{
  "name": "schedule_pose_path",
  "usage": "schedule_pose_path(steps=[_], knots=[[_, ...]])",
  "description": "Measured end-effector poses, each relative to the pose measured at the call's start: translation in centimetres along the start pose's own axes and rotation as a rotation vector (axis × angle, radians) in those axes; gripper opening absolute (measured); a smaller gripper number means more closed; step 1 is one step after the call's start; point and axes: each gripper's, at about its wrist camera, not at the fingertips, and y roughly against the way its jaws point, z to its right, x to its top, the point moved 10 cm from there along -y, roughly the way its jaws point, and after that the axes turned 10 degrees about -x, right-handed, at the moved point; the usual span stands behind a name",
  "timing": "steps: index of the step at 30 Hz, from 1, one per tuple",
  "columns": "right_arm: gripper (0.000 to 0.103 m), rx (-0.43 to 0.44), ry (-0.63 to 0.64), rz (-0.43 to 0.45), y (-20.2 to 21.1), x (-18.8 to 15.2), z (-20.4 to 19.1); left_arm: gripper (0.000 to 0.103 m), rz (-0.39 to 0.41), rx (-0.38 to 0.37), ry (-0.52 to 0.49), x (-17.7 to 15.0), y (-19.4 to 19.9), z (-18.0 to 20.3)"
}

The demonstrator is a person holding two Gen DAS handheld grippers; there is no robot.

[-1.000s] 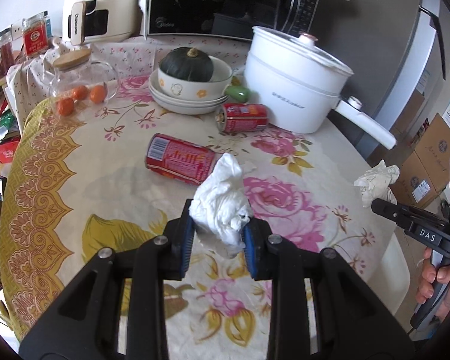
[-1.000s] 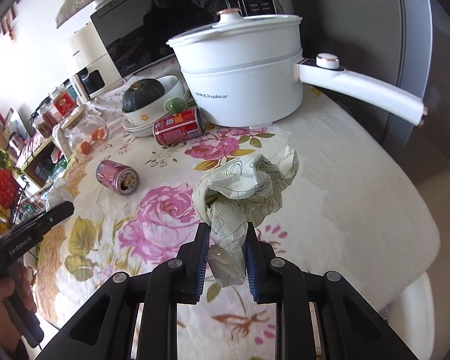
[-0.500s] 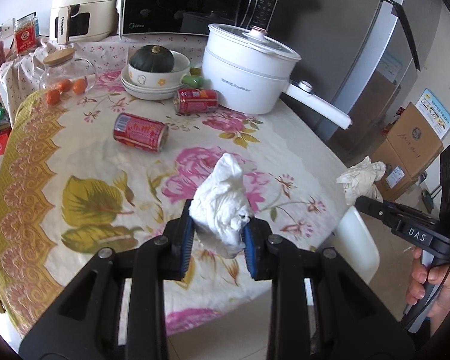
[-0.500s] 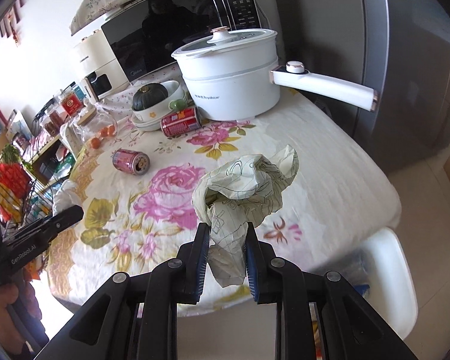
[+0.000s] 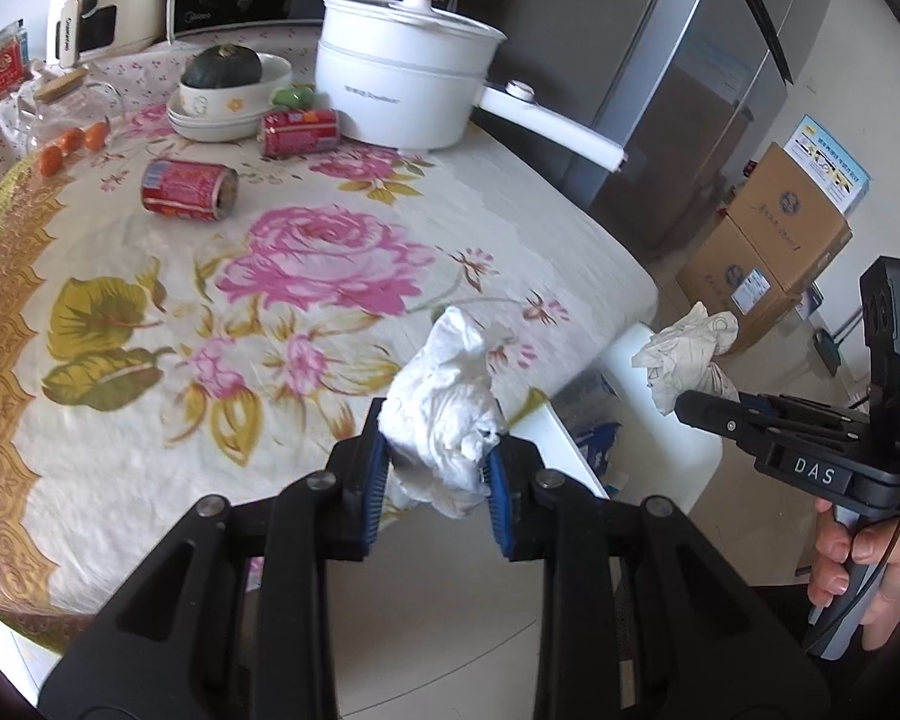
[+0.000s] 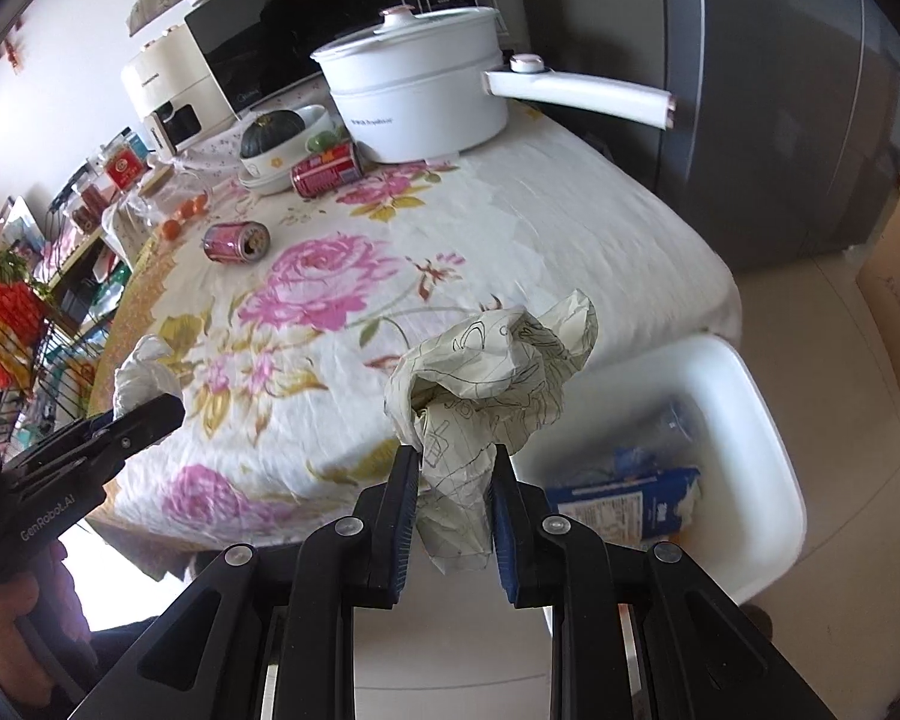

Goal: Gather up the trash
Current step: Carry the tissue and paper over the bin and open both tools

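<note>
My left gripper point(image 5: 435, 480) is shut on a crumpled white tissue point(image 5: 450, 414), held off the table's near edge. My right gripper point(image 6: 455, 501) is shut on a crumpled printed paper point(image 6: 492, 378), held beside a white trash bin point(image 6: 768, 432) on the floor. The bin holds a blue and white carton point(image 6: 630, 507). The right gripper and its paper point(image 5: 684, 348) also show at the right of the left wrist view, over the bin point(image 5: 558, 438). Two red cans point(image 5: 189, 189) point(image 5: 300, 131) lie on the floral tablecloth point(image 5: 306, 252).
A white pot with a long handle point(image 5: 408, 90), stacked bowls with a squash point(image 5: 228, 90), a glass jar of oranges point(image 5: 69, 120) and a microwave point(image 6: 306, 42) stand at the table's back. A grey fridge point(image 5: 690, 102) and cardboard boxes point(image 5: 774, 240) are at the right.
Both grippers have pulled back from the table and swung right toward the bin, each still holding its trash. The bin has come into view.
</note>
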Motion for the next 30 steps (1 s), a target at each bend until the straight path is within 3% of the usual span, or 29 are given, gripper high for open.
schedule_pose_path(steps=[3, 20, 30], knots=[[0.024, -0.004, -0.021, -0.025, -0.3, -0.8, 1.1, 0.031, -0.016, -0.039, 0.034, -0.7, -1.2, 1.0], [0.027, -0.111, -0.157, -0.119, -1.6, -4.4, 11.4, 0.031, -0.128, -0.094, -0.069, -1.8, -9.3, 8.6], [0.027, -0.149, -0.187, -0.146, -1.6, -5.9, 15.1, 0.031, -0.184, -0.127, -0.090, -3.3, -13.8, 12.1]])
